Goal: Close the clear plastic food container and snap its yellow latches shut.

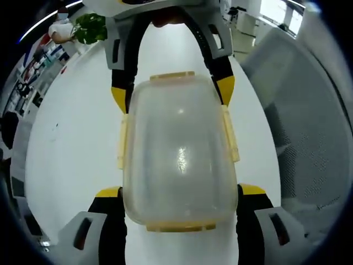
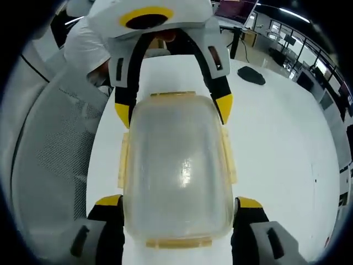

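No readable text, label, brand, number or sign was found in either view; the coloured shapes on the far shelves (image 1: 33, 66) in the left gripper view were too small and blurred for any lettering to be made out

Clear container (image 1: 179, 154), yellow latches (image 1: 230, 133); white table (image 1: 77, 143) (claw tips yellow).

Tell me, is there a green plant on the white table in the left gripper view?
Yes, a leafy green plant stands at the far end of the white table, beyond the clear plastic food container.
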`<act>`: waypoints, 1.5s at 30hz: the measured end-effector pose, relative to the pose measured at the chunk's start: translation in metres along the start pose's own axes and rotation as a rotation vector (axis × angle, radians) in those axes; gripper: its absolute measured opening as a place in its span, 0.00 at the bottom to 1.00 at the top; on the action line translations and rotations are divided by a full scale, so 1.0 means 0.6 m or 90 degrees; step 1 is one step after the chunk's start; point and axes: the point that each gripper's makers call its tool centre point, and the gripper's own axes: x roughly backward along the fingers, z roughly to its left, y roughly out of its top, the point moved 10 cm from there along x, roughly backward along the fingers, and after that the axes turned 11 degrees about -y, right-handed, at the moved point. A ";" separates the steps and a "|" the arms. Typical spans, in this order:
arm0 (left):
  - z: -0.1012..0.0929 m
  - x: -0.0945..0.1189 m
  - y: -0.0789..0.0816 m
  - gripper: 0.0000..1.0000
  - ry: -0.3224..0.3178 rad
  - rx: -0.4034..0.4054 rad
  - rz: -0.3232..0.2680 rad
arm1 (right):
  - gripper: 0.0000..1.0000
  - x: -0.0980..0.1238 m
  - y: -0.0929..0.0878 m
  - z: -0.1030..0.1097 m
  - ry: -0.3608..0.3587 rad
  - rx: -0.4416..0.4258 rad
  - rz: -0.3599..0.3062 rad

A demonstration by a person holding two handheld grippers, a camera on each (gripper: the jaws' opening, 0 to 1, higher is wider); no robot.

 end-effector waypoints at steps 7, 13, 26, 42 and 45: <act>0.033 0.006 -0.006 0.81 -0.004 -0.007 0.007 | 0.80 -0.007 0.007 -0.028 -0.001 -0.005 -0.001; 0.066 0.012 -0.007 0.81 -0.008 -0.014 0.014 | 0.80 -0.012 0.009 -0.058 -0.004 -0.013 -0.004; 0.126 0.018 -0.004 0.81 -0.010 -0.012 0.015 | 0.81 -0.019 0.005 -0.117 -0.005 -0.012 -0.007; 0.140 0.019 -0.001 0.81 -0.014 -0.012 0.024 | 0.82 -0.021 0.007 -0.129 -0.007 -0.020 0.010; 0.141 0.019 0.000 0.82 -0.014 -0.012 0.025 | 0.82 -0.021 0.006 -0.130 -0.007 -0.027 0.009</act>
